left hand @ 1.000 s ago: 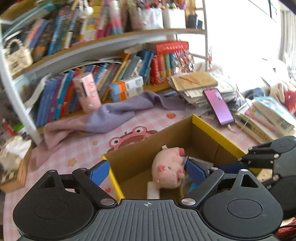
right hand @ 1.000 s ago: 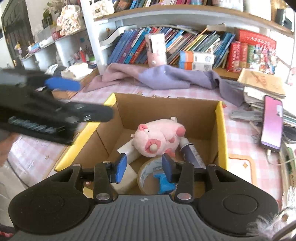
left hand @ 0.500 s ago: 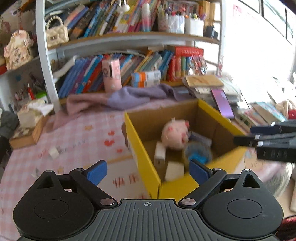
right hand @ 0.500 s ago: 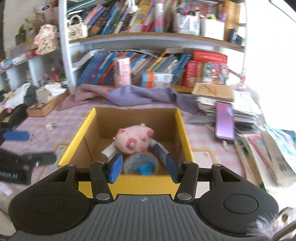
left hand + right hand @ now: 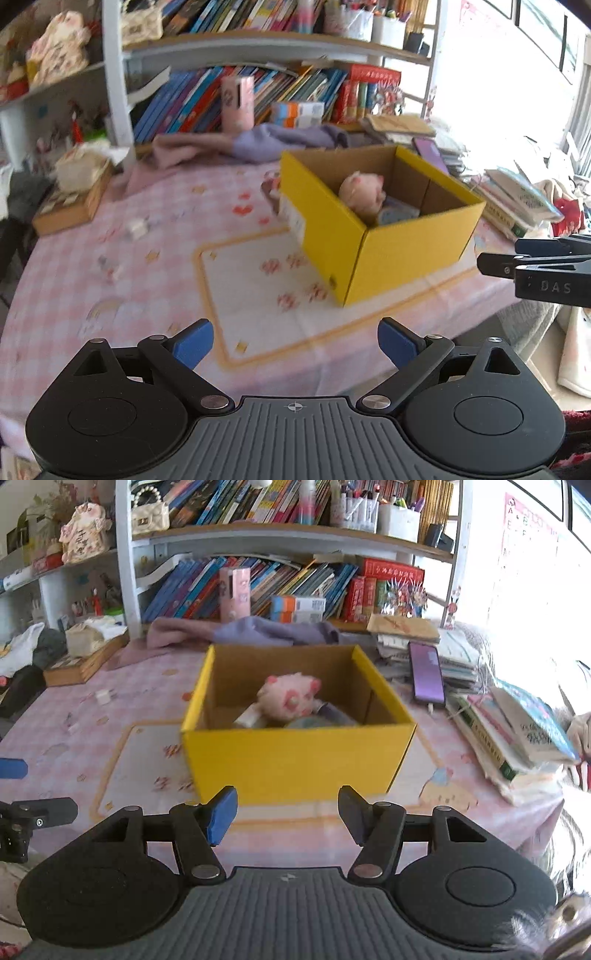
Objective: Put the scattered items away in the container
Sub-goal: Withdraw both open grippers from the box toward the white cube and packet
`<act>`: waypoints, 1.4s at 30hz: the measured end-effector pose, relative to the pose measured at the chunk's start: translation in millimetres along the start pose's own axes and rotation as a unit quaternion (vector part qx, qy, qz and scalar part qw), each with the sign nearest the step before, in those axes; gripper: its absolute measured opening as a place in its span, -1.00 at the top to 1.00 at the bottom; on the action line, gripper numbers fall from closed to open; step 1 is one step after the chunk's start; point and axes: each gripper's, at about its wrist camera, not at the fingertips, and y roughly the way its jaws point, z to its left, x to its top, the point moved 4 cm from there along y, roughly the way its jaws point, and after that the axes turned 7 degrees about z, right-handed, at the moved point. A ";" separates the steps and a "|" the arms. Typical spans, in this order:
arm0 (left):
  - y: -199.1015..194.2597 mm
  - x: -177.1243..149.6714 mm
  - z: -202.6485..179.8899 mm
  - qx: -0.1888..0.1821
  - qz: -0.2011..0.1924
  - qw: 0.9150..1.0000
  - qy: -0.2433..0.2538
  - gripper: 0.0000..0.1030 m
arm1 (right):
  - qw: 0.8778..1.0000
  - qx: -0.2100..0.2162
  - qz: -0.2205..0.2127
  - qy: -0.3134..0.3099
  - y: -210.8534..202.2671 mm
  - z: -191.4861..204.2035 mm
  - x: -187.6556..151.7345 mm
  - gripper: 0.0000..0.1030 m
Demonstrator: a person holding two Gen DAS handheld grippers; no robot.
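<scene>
Both grippers have withdrawn from over the yellow box to the table's near edge. Left wrist view: left gripper spread, empty; pink plush inside the box; a small white item remains on the tablecloth. Right wrist view: right gripper spread, empty; only this view shows the purple tube beside the plush. Tidying appears nearly complete.

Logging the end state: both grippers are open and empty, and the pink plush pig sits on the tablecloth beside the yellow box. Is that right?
Not quite. The pink plush pig is inside the yellow box, not beside it on the tablecloth; the right wrist view shows it among other items there. The rest holds: the left gripper and right gripper are open and empty.
</scene>
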 end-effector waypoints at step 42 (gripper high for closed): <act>-18.2 -40.4 124.5 0.057 0.019 0.997 -0.048 -0.89 | 0.987 0.100 0.016 -0.128 22.8 181.9 8.1 -0.30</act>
